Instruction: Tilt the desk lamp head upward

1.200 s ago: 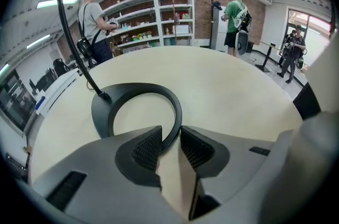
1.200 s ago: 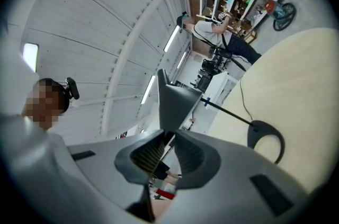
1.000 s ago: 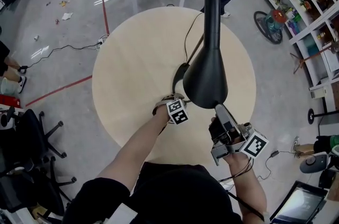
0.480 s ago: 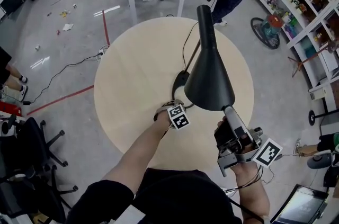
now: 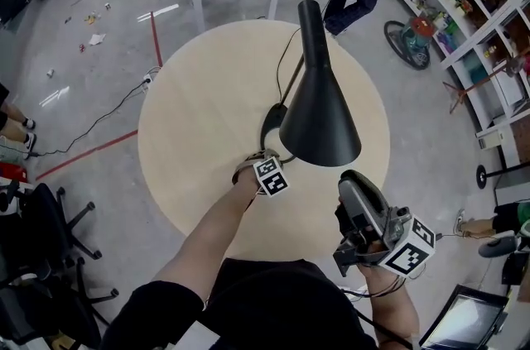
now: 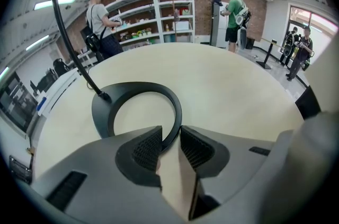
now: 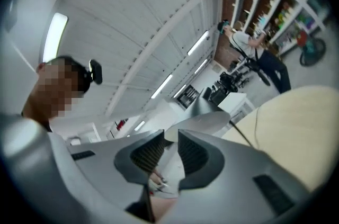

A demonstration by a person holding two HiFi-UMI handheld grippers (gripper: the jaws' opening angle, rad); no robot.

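- Item: desk lamp, black; conical lamp head [image 5: 321, 125] hangs over the near half of the round desk [image 5: 190, 117], wide mouth towards the person, narrow end away
- Lamp base [image 6: 103, 112]: flat open ring lying on the desk, thin stem [image 6: 63, 32] rising from its far edge
- Left gripper [image 6: 170, 135]: closed on the near rim of the lamp base, which runs between its pads; judged to be pinning the lamp down
- Right gripper [image 5: 354, 177]: jaws a little apart, nothing between them; near the lamp head on the person's side and clear of it, aimed upward so that the head's rim shows just past its tips
- Step in hand: base steadied, lifting gripper off the head; whether the tilt is finished cannot be read from the head's pose alone
- Next move, if more tilt is wanted: bring the right gripper up to the near rim of the head and raise it about its joint, while the left holds its clamp
- Care: the thin stem is likely to flex, so a slow push suits
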